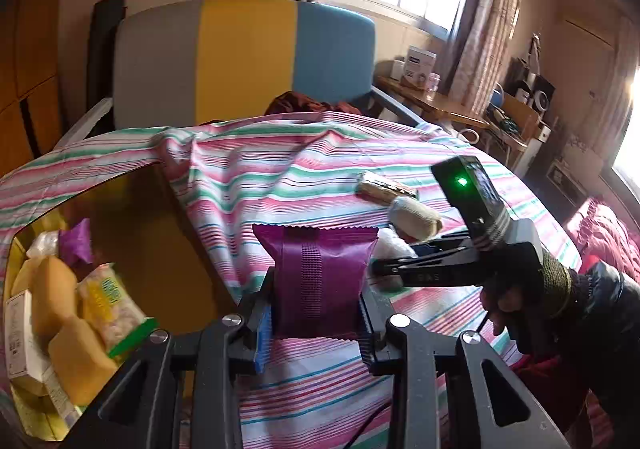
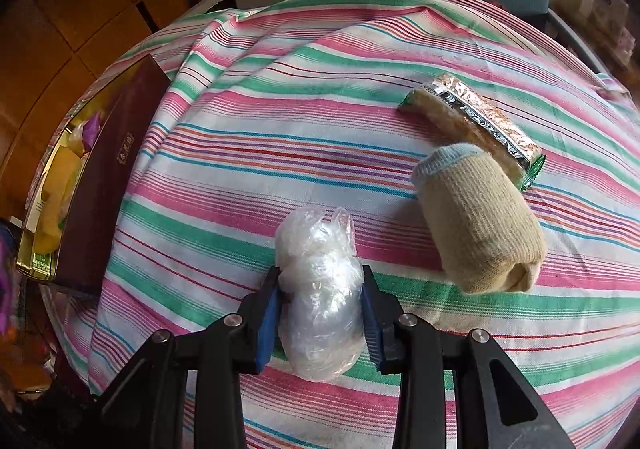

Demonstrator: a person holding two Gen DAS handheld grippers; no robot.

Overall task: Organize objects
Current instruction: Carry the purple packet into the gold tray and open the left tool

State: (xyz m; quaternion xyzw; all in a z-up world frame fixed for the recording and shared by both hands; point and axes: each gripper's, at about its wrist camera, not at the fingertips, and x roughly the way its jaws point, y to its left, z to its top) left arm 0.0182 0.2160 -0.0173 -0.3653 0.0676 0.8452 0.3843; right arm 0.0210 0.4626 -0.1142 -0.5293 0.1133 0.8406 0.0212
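Left hand-held gripper (image 1: pixel 316 319) is clamped on a purple foil packet (image 1: pixel 318 277), carried clear above the striped cloth (image 1: pixel 256 177) that covers the worktop. At nine o'clock of that packet in the left wrist view sits an open box (image 1: pixel 24 325) holding yellow wrapped snacks and one more purple packet; its dark lid (image 2: pixel 108 177) leans on the box's right-hand side.

Right hand-held gripper (image 2: pixel 320 313) has its blue pads pressed on both sides of a crumpled clear plastic bag (image 2: pixel 320 289), which rests on the cloth. At two o'clock of the bag lies a rolled beige sock (image 2: pixel 480 225), and touching the sock's far side is a foil-wrapped snack bar (image 2: pixel 476 121).

Behind the worktop, at twelve o'clock, stands a chair back (image 1: pixel 244 61) in grey, yellow and blue.
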